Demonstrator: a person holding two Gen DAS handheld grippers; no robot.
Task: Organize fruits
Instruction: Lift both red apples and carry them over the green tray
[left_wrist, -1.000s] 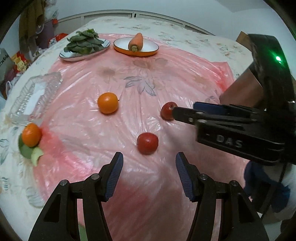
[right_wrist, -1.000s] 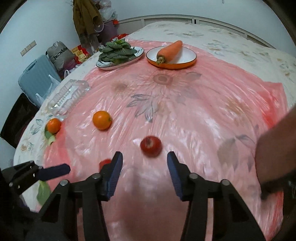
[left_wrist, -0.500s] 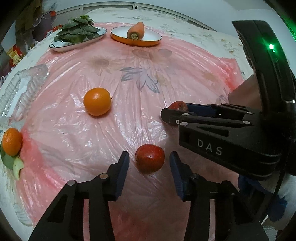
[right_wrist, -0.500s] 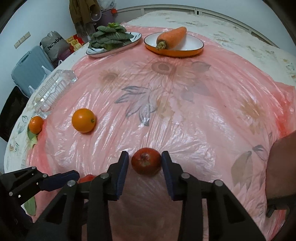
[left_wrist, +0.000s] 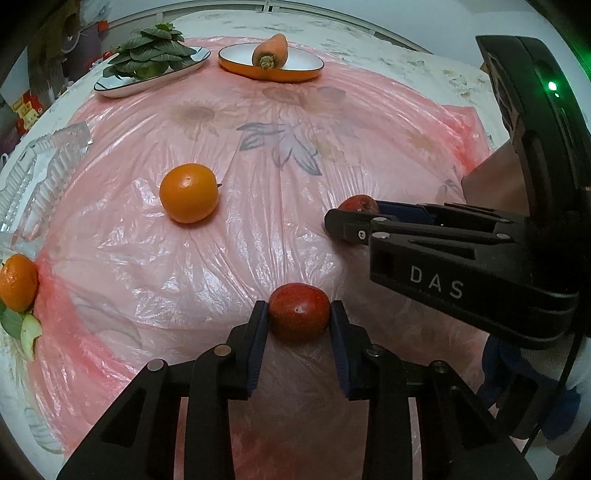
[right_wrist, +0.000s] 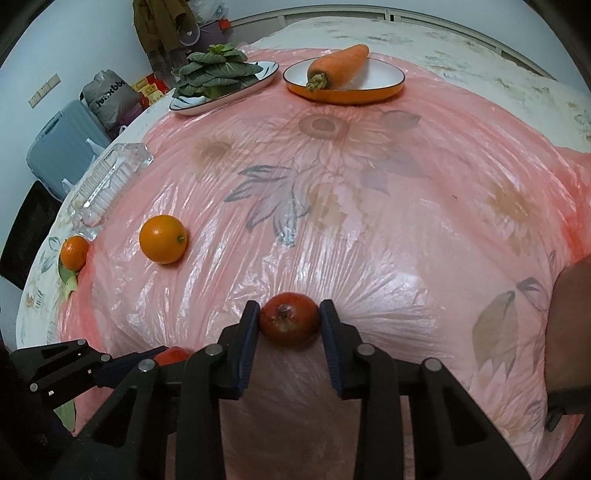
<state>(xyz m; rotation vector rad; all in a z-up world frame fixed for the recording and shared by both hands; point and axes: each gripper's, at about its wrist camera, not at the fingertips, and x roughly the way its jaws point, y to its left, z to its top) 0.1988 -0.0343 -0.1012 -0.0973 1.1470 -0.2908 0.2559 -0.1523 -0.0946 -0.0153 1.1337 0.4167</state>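
Note:
My left gripper (left_wrist: 298, 319) is shut on a red fruit (left_wrist: 299, 312) that rests on the pink plastic sheet. My right gripper (right_wrist: 289, 323) is shut on a second red fruit (right_wrist: 289, 324), also on the sheet. In the left wrist view the right gripper (left_wrist: 334, 221) comes in from the right, with its red fruit (left_wrist: 358, 203) partly hidden behind the fingers. A large orange (left_wrist: 189, 192) lies further back to the left, also in the right wrist view (right_wrist: 163, 239). A smaller orange (left_wrist: 17, 282) with leaves sits at the sheet's left edge.
A clear plastic tray (left_wrist: 35, 173) stands at the left edge. At the back are a plate of green leaves (left_wrist: 153, 64) and an orange-rimmed dish (left_wrist: 271, 68) with a carrot (left_wrist: 271, 53). A suitcase (right_wrist: 61, 140) and bags stand beyond the table.
Both grippers have moved forward and closed, each onto its own red fruit. One second ago both were open, short of the fruits.

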